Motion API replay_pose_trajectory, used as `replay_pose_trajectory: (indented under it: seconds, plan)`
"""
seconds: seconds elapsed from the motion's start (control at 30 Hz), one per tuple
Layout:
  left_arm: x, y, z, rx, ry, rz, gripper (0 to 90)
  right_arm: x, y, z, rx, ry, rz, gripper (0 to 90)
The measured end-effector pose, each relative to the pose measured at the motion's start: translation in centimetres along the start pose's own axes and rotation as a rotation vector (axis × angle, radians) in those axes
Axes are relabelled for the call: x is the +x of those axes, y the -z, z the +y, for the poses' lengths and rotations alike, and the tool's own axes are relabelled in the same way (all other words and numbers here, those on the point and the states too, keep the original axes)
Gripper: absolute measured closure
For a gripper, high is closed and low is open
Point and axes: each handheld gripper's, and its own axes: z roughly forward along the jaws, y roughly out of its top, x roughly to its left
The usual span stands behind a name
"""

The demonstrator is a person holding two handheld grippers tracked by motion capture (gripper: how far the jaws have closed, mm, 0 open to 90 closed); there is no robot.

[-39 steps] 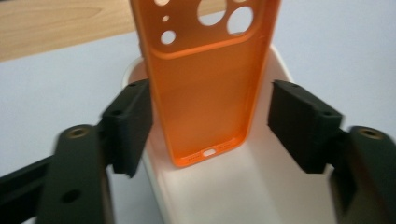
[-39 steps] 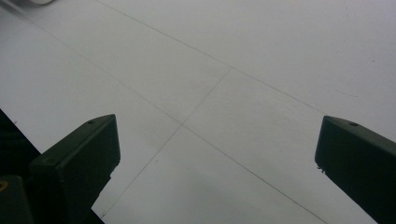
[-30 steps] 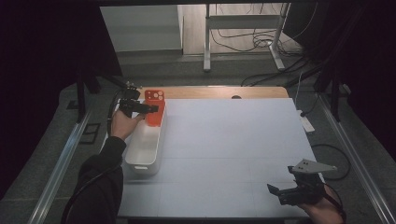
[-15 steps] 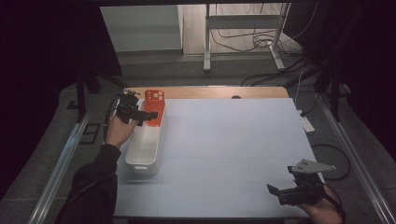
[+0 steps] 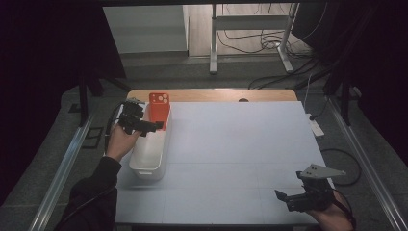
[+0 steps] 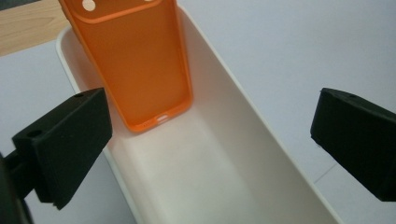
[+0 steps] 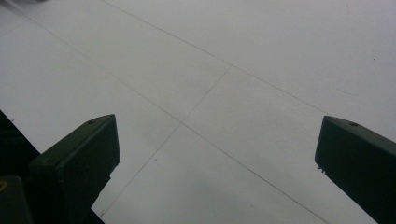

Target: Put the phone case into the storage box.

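The left tongs (image 5: 144, 126) are held over the far end of the white bin (image 5: 150, 153) at the left of the worktop (image 5: 240, 154), and they are spread wide, gripping nothing. In the left gripper view the jaws are seen well apart, with the orange phone case (image 6: 140, 70) leaning between them against the bin's far wall, its lower edge resting on the bin floor. In the high view the case (image 5: 159, 109) is seen standing nearly upright, its top above the rim.

The step in hand is judged to be either a release just made or an approach for a grasp; the case is not touched by either jaw. If it is to be lifted out, the tongs would need to be brought forward and lowered until the case's edges lie between the jaws, then closed squarely, since a thin soft case may bend or slip.

The right tongs (image 5: 303, 199) are parked low at the near right corner of the worktop, also released; bare worktop (image 7: 210, 93) is seen between their jaws.

Compared with a second ago, the left tongs have been drawn back and to the left from the case, which they then overlapped. The right tongs have stayed put.
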Motion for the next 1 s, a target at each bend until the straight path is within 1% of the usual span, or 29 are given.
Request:
replay_pose_trajectory:
  seconds: [0.17,0.2,0.4,0.43,0.5,0.57,0.6,0.7,0.8,1.0]
  plan:
    - [-0.6,0.4,-0.5,-0.008,-0.019,-0.003,0.0,0.0,0.0,0.0,0.002,-0.001,0.001,0.2]
    - [-0.9,0.7,-0.7,-0.015,-0.028,-0.008,0.0,0.0,0.0,0.0,0.003,-0.001,0.001,0.2]
    - [-1.6,1.2,-1.3,-0.036,-0.041,-0.015,0.0,0.0,0.0,0.0,0.003,-0.001,0.001,0.2]
    - [-2.0,1.5,-1.5,-0.041,-0.046,-0.017,0.0,0.0,0.0,0.0,0.003,-0.001,0.001,0.2]
    - [-2.3,1.7,-1.8,-0.044,-0.055,-0.02,0.0,0.0,0.0,0.0,0.002,-0.001,0.001,0.2]
    - [-2.4,1.8,-1.9,-0.049,-0.06,-0.017,0.0,0.0,0.0,0.0,0.003,0.0,0.0,0.2]
    - [-2.6,2.0,-2.2,-0.051,-0.069,-0.016,0.0,0.0,0.0,0.0,0.003,0.0,0.0,0.2]
    - [-2.9,2.2,-2.5,-0.052,-0.074,-0.013,0.0,0.0,0.0,0.0,0.003,0.001,0.0,0.2]
    - [-3.3,2.5,-2.9,-0.051,-0.09,-0.006,0.0,0.0,0.0,0.0,0.003,0.001,-0.002,0.2]
    - [-4.0,3.1,-3.6,-0.061,-0.105,0.001,0.0,0.0,0.0,0.0,0.008,0.005,-0.001,0.2]
